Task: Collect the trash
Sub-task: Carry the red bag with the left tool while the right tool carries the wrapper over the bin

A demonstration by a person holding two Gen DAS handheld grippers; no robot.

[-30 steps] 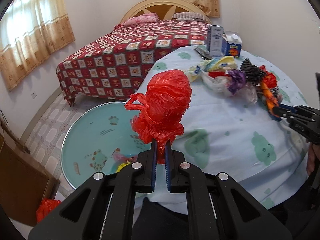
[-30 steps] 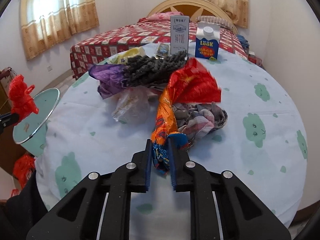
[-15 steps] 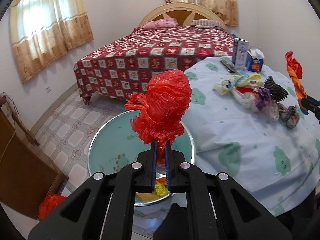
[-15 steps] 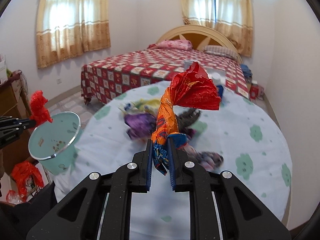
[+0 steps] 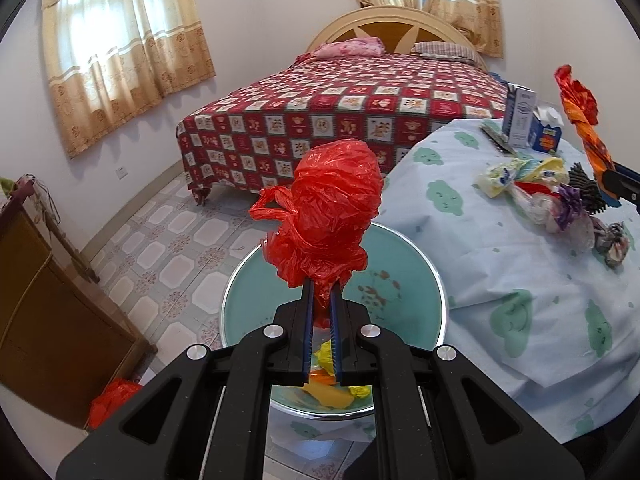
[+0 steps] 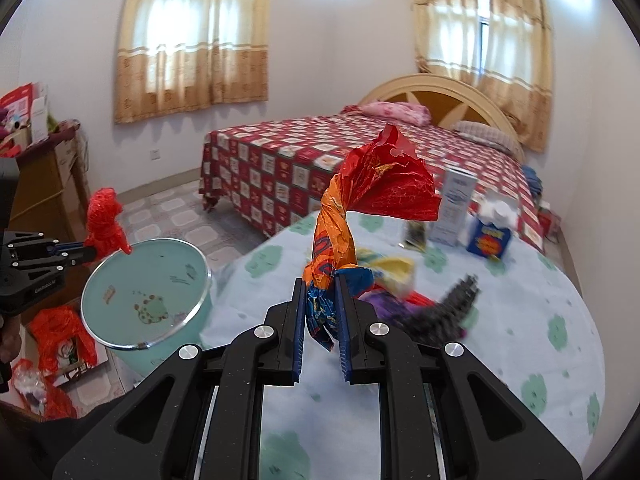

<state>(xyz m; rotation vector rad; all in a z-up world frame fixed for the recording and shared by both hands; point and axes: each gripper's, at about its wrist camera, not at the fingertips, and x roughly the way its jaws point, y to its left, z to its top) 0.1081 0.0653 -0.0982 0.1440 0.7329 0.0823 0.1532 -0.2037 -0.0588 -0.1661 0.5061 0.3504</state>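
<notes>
Two claws loaded on my rig: left claw (image 5: 321, 300) pinches a red plastic bag (image 5: 326, 216) above the teal bin (image 5: 236, 292); right claw (image 6: 320, 312) clamps a twisted snack wrapper (image 6: 360, 204) over the bench (image 6: 520, 360). More litter (image 5: 552, 196) lies on the bench.

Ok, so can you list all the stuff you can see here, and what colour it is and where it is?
Red plastic bag: one, red, crumpled, held above the bin.
Snack wrapper: one, red and orange, twisted, held over the table.
Bin: one, pale green, beside the table, some trash inside.
Table: one, light blue cloth with green patches.
Trash pile: several pieces, yellow, purple, clear, dark, on the table.
Cartons: two, white and blue, at the table's far edge.
Bed: one, red checked cover, behind.
Left hand-held gripper: black, shut on the bag.
Right hand-held gripper: black, shut on the wrapper.
</notes>
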